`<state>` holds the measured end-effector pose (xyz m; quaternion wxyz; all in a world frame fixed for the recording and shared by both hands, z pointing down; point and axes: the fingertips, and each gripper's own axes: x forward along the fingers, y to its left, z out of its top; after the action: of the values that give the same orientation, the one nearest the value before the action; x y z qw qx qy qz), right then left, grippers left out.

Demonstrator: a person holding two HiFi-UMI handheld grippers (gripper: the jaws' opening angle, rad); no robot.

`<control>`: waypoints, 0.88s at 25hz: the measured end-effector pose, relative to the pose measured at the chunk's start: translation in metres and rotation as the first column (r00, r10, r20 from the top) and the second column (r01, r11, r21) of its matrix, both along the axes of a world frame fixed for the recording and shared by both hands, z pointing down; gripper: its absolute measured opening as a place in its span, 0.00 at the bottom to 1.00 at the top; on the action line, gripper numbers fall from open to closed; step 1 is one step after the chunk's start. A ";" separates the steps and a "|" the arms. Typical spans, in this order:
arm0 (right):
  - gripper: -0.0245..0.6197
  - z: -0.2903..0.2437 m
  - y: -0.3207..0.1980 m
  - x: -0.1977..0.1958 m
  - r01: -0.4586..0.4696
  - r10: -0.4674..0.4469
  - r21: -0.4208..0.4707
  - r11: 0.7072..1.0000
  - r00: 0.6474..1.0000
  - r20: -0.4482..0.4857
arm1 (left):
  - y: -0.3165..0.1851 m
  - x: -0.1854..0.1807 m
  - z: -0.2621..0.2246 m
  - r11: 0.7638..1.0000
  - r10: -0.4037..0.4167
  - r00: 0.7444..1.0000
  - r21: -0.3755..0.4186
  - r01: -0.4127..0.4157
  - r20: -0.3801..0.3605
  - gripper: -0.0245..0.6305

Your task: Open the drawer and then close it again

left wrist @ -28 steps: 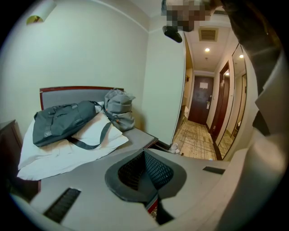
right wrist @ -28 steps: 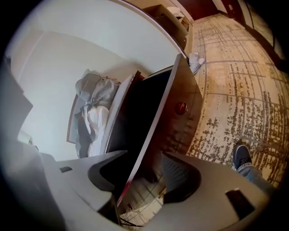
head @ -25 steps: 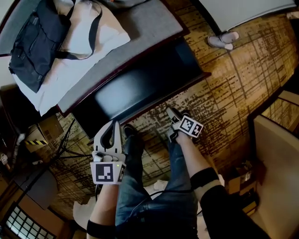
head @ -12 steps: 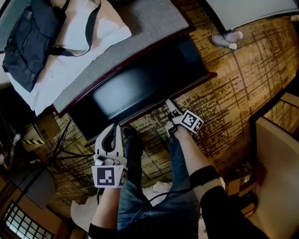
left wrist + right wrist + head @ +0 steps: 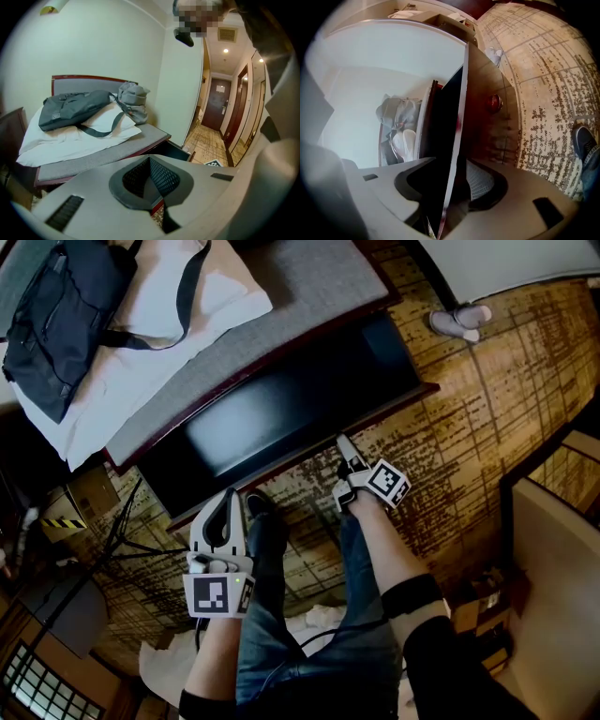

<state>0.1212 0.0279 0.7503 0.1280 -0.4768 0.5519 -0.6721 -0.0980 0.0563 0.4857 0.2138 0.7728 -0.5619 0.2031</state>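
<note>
One drawer front [image 5: 487, 122] stands between the right fingers [image 5: 483, 182], just closing (left fingers [image 5: 161, 177] pressed together).

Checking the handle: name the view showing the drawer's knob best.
Right gripper view: the red knob sits plainly on the front panel. Head view looks down into the open drawer, no knob visible; left gripper view catches only a drawer corner.

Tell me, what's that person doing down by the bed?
A person with a gripper in each hand is working the drawer under the bed. The drawer stands open. The right gripper has the top edge of the drawer front between its jaws, which have just been closing around it. The left gripper is shut and empty, held beside the person's knee.
</note>
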 end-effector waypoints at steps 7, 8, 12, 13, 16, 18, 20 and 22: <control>0.34 -0.001 -0.034 -0.018 -0.028 0.027 0.017 0.999 0.999 0.024 | -0.001 -0.009 0.000 1.000 -0.027 1.000 0.001 0.027 -0.008 0.04; 0.34 -0.001 -0.039 -0.021 -0.031 0.030 0.020 0.999 0.999 0.031 | -0.001 -0.011 -0.001 1.000 -0.031 1.000 0.002 0.031 -0.007 0.04; 0.34 -0.007 -0.057 -0.028 0.032 -0.032 0.033 0.999 0.999 -0.021 | -0.004 -0.022 0.001 0.999 -0.053 0.999 0.005 0.053 -0.003 0.04; 0.34 -0.007 -0.061 -0.030 0.037 -0.036 0.038 0.999 0.999 -0.021 | -0.004 -0.025 0.002 0.998 -0.060 0.998 0.005 0.060 -0.003 0.04; 0.34 -0.003 -0.072 -0.039 -0.004 0.002 0.048 0.999 0.999 0.037 | -0.002 -0.032 0.004 0.997 -0.076 0.997 0.003 0.076 -0.004 0.04; 0.34 -0.003 -0.079 -0.042 -0.006 0.004 0.048 0.999 0.999 0.032 | -0.001 -0.035 0.006 0.996 -0.085 0.996 0.001 0.085 -0.007 0.04; 0.34 -0.004 -0.085 -0.045 0.005 -0.005 0.048 0.999 1.000 0.014 | 0.001 -0.037 0.008 0.996 -0.090 0.996 -0.003 0.090 -0.011 0.04; 0.34 -0.004 -0.092 -0.049 0.012 -0.013 0.048 0.999 1.000 0.008 | 0.001 -0.039 0.010 0.996 -0.094 0.995 -0.005 0.094 -0.014 0.04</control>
<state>0.0727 -0.0639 0.7460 0.1376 -0.4671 0.5704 -0.6615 -0.1375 0.0575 0.4960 0.2289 0.7464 -0.5958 0.1885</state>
